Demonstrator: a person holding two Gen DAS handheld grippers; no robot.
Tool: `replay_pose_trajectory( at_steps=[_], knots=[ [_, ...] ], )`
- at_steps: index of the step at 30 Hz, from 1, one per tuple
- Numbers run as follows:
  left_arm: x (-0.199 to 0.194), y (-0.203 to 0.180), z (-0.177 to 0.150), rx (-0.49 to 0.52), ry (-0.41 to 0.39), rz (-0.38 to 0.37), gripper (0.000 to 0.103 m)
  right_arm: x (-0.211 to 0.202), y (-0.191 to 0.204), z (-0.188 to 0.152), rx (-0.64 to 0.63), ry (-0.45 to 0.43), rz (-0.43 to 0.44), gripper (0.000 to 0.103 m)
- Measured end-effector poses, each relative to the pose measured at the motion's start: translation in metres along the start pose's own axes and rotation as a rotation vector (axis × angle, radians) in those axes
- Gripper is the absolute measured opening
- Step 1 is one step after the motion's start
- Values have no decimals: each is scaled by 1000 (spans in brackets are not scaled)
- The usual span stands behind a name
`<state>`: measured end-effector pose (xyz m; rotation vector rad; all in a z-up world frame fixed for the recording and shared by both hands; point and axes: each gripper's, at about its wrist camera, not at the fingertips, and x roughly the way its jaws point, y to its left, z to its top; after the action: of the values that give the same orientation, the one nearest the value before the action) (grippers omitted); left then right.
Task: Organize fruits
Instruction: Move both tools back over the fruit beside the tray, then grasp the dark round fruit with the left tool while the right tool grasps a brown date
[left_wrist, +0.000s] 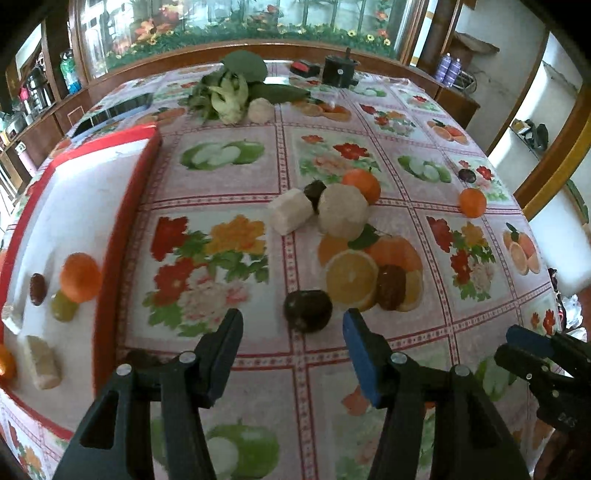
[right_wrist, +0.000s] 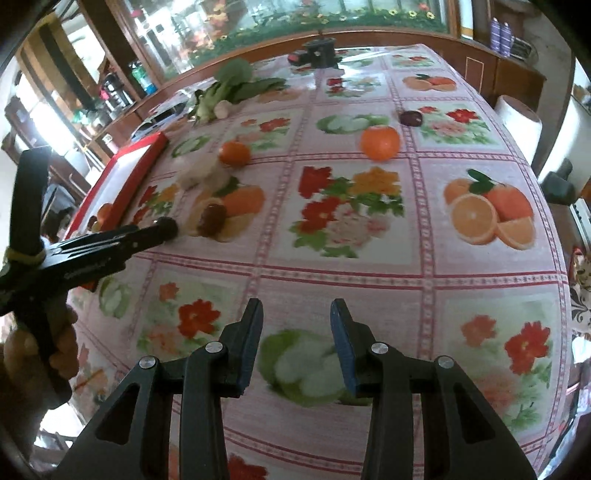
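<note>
Red-rimmed tray (left_wrist: 122, 236) at surface's left edge; dark fruit (left_wrist: 307, 309) just ahead of released left claw (left_wrist: 293, 325); right claw (right_wrist: 297, 314) released, empty.

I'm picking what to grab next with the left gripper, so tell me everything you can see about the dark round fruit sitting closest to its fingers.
The dark fruit is roundish, nearly black with a dull, slightly mottled skin and a paler scuff on top. It rests on the patterned tablecloth, apart from the other fruit, just left of a brown fruit that lies on the printed orange slices. It sits just beyond the left gripper, roughly centred ahead of the open gap; neither finger touches it. The red-rimmed tray lies off to its left.
</note>
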<state>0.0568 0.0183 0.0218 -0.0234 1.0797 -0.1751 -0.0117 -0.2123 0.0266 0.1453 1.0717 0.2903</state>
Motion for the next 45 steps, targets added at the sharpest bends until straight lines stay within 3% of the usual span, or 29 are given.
replay_pose_trajectory(
  at_steps=[5, 11, 14, 16, 21, 34, 38, 45],
  knots=[
    [9, -5, 2, 8, 1, 16, 59, -1, -21, 3, 41, -5, 5, 38],
    [10, -5, 1, 3, -17, 23, 53, 4, -19, 17, 36, -8, 29, 38],
    [9, -4, 1, 16, -30, 33, 43, 12, -7, 25, 7, 0, 44, 38],
    [9, -4, 2, 12, -34, 0, 29, 18, 2, 30, -15, 3, 54, 38],
    [5, -12, -3, 46, -46, 30, 29, 38, 32, 45, -78, 14, 88, 38],
    [-7, 16, -21, -44, -19, -21, 29, 73, 82, 60, -199, 7, 87, 37],
    [-7, 17, -22, -47, -22, -32, 29, 76, 92, 58, -265, -16, 11, 22],
    [-8, 20, -22, -54, -21, -55, 29, 70, 89, 53, -255, -28, -11, 21]
  ],
)
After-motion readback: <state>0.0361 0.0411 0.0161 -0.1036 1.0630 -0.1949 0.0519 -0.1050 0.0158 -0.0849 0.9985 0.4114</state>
